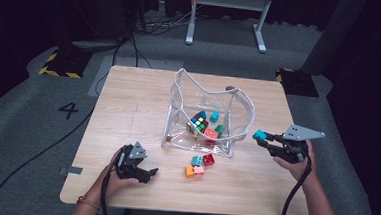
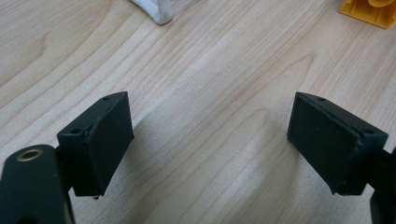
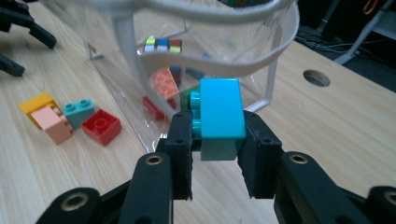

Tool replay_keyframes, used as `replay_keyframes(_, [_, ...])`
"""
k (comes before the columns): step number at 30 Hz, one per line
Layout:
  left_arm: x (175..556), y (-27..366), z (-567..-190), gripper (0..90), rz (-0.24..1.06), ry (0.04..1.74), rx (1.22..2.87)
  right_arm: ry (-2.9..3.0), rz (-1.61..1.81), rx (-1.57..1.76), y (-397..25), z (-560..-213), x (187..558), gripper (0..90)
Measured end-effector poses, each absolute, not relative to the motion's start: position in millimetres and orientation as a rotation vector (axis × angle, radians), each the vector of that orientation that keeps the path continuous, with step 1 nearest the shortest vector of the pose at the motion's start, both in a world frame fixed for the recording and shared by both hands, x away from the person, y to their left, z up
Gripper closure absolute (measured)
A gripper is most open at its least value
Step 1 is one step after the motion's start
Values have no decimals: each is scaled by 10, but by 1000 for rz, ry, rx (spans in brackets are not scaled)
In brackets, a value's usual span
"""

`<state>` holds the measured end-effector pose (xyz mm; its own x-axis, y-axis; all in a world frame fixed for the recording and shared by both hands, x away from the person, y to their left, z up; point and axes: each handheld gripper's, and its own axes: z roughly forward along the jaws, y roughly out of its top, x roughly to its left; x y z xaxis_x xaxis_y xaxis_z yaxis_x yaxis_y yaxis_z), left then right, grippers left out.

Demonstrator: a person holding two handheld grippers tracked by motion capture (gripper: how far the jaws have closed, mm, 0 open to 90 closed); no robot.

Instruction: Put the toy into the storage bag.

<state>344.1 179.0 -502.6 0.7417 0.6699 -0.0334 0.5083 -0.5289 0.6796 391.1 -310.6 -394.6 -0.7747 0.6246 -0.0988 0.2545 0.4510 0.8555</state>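
Two grippers work at the wooden table (image 1: 128, 108), and furthest left is the left gripper (image 1: 150, 173), resting low near the table's front edge in the person's left hand (image 1: 116, 180); the left gripper view shows its jaws spread wide with bare wood between them, nothing held. Ahead of that gripper and to its right lie four loose bricks in a tight cluster: an orange brick (image 1: 189, 171), a pink brick (image 1: 198, 170), a teal brick (image 1: 196, 161) and a red brick (image 1: 208, 159). Beyond them stands a clear plastic bag (image 1: 243, 111) with a white rim, mouth open upward, holding a colour cube (image 1: 199, 123) and several more bricks. Just right of the bag, off its front right corner, the right gripper (image 1: 262, 138) hangs above the table in the person's right hand (image 1: 295, 164), jaws clamped on a cyan brick (image 3: 219, 109). In the right gripper view the cyan brick stands between the jaws with its long axis running away from the gripper toward the bag, about half of it sticking out past the jaw tips; its studs face the jaw on the left of that view. The brick's far end points at the bag's near wall, close to it, whether touching I cannot tell.
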Motion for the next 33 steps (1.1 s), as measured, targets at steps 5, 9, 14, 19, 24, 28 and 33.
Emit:
replay_keyframes(5, [3440,1790,-5027,144,305,884,2246,2272,1283,728,-3174,-3732,4069,675])
replay_keyframes(9, [3441,1791,-5026,144,305,881,2249,2253,1250,714,-3189,-3552,4189,675])
replay_keyframes(14, [3441,1790,-5026,143,302,882,2249,2244,1244,717,-3163,-3419,4288,675])
replay_keyframes(19, [3441,1790,-5026,144,303,882,2249,2249,1257,700,-3101,-3290,4411,675])
replay_keyframes(24, [3440,1789,-5027,143,302,884,2246,2258,1243,694,-2952,-3184,4500,675])
replay_keyframes(28, [3441,1791,-5026,143,303,882,2249,2264,1251,672,-2835,-3113,4552,675])
replay_keyframes(33, [3441,1791,-5026,143,303,881,2249,2299,1246,621,-2641,-3060,4632,675])
